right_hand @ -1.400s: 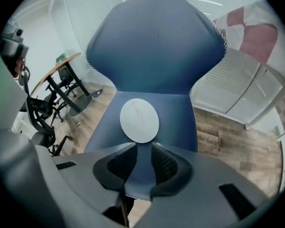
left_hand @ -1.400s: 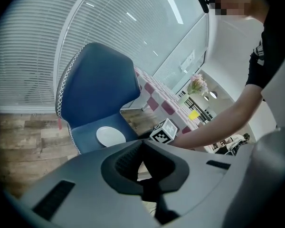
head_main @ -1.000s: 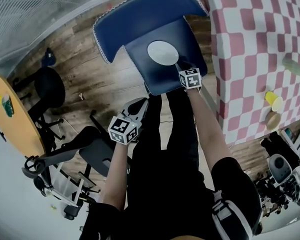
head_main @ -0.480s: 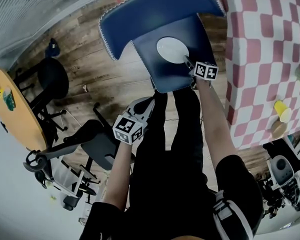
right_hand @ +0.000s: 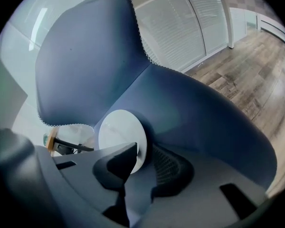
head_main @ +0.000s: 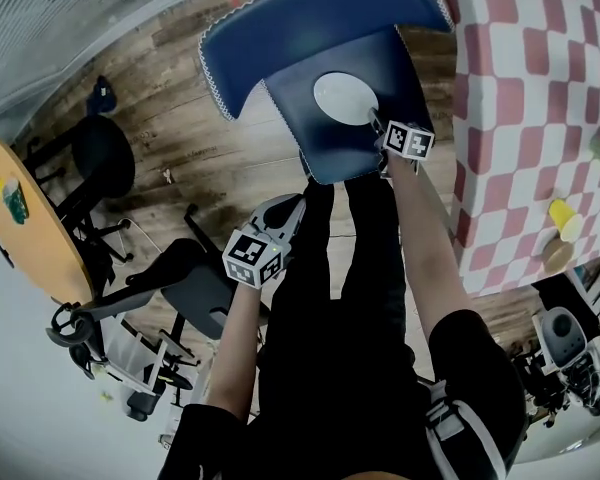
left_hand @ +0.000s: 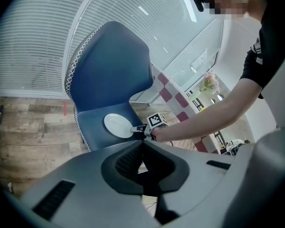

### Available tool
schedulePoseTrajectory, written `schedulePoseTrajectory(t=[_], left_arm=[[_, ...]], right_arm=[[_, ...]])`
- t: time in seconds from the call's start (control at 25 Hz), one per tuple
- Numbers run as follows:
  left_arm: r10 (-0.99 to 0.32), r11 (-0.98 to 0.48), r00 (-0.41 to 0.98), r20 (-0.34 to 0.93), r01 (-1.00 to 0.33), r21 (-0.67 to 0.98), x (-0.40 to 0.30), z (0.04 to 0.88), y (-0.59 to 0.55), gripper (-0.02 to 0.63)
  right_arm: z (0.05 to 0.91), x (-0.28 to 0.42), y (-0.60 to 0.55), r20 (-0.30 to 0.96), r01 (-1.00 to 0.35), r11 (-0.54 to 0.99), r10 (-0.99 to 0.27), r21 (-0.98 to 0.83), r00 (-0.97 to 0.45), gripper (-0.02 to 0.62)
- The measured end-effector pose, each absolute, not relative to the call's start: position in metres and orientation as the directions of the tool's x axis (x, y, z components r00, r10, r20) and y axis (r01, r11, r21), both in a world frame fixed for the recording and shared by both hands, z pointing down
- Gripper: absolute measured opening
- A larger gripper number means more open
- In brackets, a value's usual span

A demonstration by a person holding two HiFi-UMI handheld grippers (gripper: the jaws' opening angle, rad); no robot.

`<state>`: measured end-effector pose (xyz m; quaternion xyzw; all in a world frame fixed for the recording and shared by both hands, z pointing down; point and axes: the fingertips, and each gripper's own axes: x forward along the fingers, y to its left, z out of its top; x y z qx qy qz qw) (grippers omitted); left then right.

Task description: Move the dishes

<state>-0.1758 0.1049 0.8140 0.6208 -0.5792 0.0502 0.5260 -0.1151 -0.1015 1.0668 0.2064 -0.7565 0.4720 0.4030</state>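
Note:
A white plate [head_main: 345, 98] lies on the seat of a blue chair [head_main: 310, 28]. My right gripper [head_main: 377, 123] reaches its near right edge. In the right gripper view the plate [right_hand: 116, 132] has its rim between the jaws, one jaw above and the meshed pad below, with the right gripper [right_hand: 143, 148] shut on it. The left gripper view shows the same plate [left_hand: 118, 125] with the right gripper [left_hand: 135, 128] at its edge. My left gripper [head_main: 285, 213] hangs lower, over the person's legs, away from the chair. Its jaws meet with nothing between them [left_hand: 143, 144].
A table with a red-and-white checked cloth [head_main: 540, 118] stands right of the chair and carries a yellow cup [head_main: 563, 218]. A round wooden table [head_main: 30, 228], a black office chair [head_main: 100, 168] and a grey chair [head_main: 190, 288] stand at the left on the wood floor.
Since one second ago the view shifted and my right gripper moved up to the plate's edge. Over the last half second almost nothing has moved.

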Motion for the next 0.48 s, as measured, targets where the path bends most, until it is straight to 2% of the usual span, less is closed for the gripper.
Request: schedulePoseTrajectory(t=[0.08, 0.24, 0.48], left_arm=[[-0.666, 0.229, 0.324, 0.673, -0.769, 0.596, -0.176, 0.816, 0.108, 0.021], [-0.662, 0.223, 0.331, 0.673, -0.769, 0.599, -0.177, 0.819, 0.111, 0.021], [-0.664, 0.209, 0.331, 0.671, -0.778, 0.592, -0.185, 0.816, 0.118, 0.021]], right_arm=[[1.065, -0.118, -0.100, 0.812, -0.701, 0.471, 0.057, -0.535, -0.581, 0.112], [1.068, -0.120, -0.098, 0.814, -0.735, 0.414, 0.027, -0.538, -0.581, 0.074], [1.062, -0.119, -0.096, 0.820, -0.751, 0.387, 0.020, -0.534, -0.573, 0.069]])
